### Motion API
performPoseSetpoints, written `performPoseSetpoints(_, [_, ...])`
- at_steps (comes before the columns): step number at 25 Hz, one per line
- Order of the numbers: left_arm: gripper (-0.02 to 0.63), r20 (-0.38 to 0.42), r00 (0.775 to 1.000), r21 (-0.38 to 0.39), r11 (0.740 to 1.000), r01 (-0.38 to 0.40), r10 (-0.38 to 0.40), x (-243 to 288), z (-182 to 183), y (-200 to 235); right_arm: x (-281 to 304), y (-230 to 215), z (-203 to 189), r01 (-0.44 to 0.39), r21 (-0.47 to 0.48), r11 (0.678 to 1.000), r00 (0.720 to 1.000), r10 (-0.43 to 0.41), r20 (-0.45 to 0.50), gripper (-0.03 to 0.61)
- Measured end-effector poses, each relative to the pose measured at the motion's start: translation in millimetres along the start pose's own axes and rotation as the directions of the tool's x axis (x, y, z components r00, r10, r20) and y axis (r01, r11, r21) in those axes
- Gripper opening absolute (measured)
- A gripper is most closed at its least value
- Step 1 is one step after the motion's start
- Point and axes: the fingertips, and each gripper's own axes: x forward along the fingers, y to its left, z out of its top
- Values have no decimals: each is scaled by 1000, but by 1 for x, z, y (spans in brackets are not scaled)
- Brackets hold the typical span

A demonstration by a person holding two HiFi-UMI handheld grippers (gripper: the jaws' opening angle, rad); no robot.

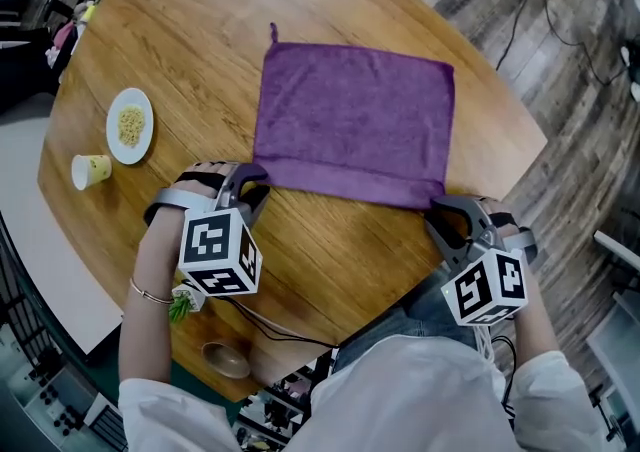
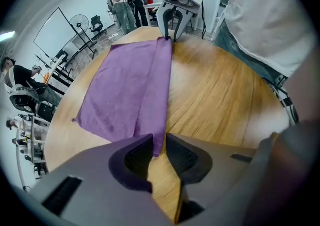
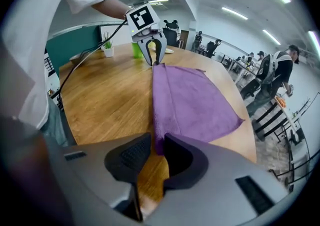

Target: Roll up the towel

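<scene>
A purple towel point(image 1: 355, 115) lies flat on the round wooden table point(image 1: 190, 50), with its near edge turned over into a narrow band point(image 1: 345, 183). My left gripper point(image 1: 252, 180) points straight down at the band's left end. In the left gripper view the folded corner point(image 2: 159, 140) sits pinched between the nearly closed jaws of the left gripper point(image 2: 157, 152). My right gripper point(image 1: 447, 212) is at the band's right end, and in the right gripper view its narrow jaws point(image 3: 157, 150) close on the fold's corner point(image 3: 159, 137). The band runs straight between both grippers.
A white plate of food point(image 1: 130, 125) and a yellow cup point(image 1: 90, 171) stand at the table's left edge. A wooden bowl point(image 1: 225, 360) sits near the front edge by the person's body. A green cup point(image 3: 136, 49) and a potted plant point(image 3: 108, 50) stand behind the left gripper. People and chairs stand beyond the table.
</scene>
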Motion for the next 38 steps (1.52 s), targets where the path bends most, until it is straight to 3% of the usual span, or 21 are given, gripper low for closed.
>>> performPoseSetpoints(7, [61,11,998,-16,998,60,-60,4,-2,0,3,-1,-2,-30,38,999,1000,29,9,62])
performPoseSetpoints(9, [56,12,997,-25,997,72,-72,4,-2,-1,4,-4,-2,-30,37,999,1000,30,5,20])
performPoseSetpoints(15, [20,16,998,-38,998,55,-54,3,-1,-5,2,-2,-3,-67,70,995,998,65,20,13])
performPoseSetpoints(25, [18,68,989,-125,982,138,-130,-19,19,-84,-26,50,-19,-172,109,979,985,171,21,12])
performPoseSetpoints(29, [18,83,991,-173,977,121,-108,-26,23,-82,-41,40,-16,-168,144,975,986,163,45,12])
performPoseSetpoints(38, [18,97,995,-248,968,42,-18,-36,25,-34,-42,0,-6,-169,163,972,984,157,83,12])
